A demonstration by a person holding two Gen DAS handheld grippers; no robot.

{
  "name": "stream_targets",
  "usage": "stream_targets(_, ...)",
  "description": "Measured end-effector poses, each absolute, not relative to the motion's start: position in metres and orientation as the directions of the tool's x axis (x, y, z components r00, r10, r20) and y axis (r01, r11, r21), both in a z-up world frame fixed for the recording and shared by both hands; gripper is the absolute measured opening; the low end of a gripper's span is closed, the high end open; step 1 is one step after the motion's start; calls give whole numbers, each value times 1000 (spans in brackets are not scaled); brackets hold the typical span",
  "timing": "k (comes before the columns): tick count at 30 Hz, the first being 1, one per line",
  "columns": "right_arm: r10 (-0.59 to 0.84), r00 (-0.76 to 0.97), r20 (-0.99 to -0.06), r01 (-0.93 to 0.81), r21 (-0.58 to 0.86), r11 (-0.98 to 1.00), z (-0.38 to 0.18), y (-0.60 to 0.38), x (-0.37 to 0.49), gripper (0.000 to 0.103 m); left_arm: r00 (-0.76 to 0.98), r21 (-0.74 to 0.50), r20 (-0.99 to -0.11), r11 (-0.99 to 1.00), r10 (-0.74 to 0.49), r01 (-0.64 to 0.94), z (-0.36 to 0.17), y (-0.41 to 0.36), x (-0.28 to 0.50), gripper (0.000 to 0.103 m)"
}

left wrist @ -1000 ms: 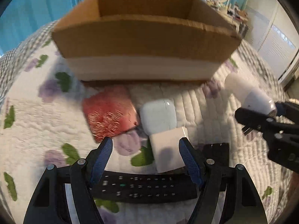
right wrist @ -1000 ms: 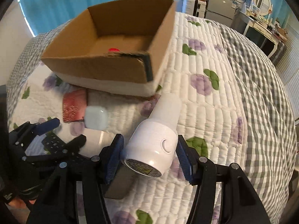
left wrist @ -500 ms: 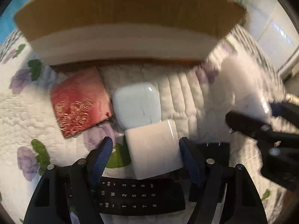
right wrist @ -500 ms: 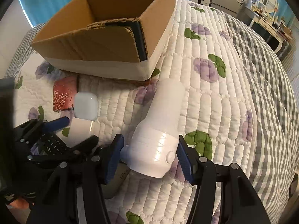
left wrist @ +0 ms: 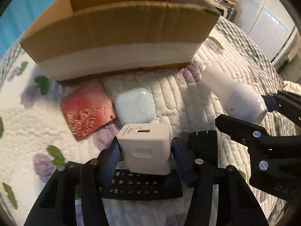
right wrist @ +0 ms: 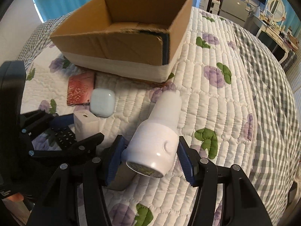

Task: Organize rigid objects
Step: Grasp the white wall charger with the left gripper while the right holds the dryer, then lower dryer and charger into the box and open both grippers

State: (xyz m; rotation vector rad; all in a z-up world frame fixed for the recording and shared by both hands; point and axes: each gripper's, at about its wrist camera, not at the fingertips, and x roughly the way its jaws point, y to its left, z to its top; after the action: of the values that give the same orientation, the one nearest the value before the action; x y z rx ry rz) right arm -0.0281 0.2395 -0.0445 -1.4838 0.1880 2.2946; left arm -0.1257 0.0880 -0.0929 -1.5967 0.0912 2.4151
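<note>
My left gripper (left wrist: pixel 144 150) is shut on a white USB charger block (left wrist: pixel 146 146), lifted just above a black remote (left wrist: pixel 139 186); it also shows in the right wrist view (right wrist: pixel 85 125). My right gripper (right wrist: pixel 150 156) is shut on a white bottle-shaped device (right wrist: pixel 158 137), held over the quilt; it also shows in the left wrist view (left wrist: pixel 235 92). An open cardboard box (left wrist: pixel 116 30) stands behind on the bed, also in the right wrist view (right wrist: pixel 128 37). A white earbud case (left wrist: pixel 134 106) and a red patterned pouch (left wrist: pixel 86 109) lie in front of the box.
A quilted floral bedspread (right wrist: pixel 216 103) covers the bed, with a grey checked border (right wrist: pixel 272 94) to the right. A flat grey object (right wrist: pixel 122 177) lies under my right gripper. Furniture stands beyond the bed (right wrist: pixel 272 18).
My left gripper closed on the charger block and raised it off the quilt. My right gripper kept its hold on the white device and shifted slightly toward the box.
</note>
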Motion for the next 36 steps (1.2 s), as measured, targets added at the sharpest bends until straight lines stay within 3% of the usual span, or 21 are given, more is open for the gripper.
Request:
stream_targets(24, 355, -511, -783, -349, -188, -918, 43, 168, -50, 53, -576, -144, -780, -966, 246, -217, 9, 22, -111, 54)
stream_targets(36, 428, -652, -626, -363, -238, -901, 134, 167, -98, 53, -688, -116, -675, -959, 266, -257, 85, 16, -159, 54)
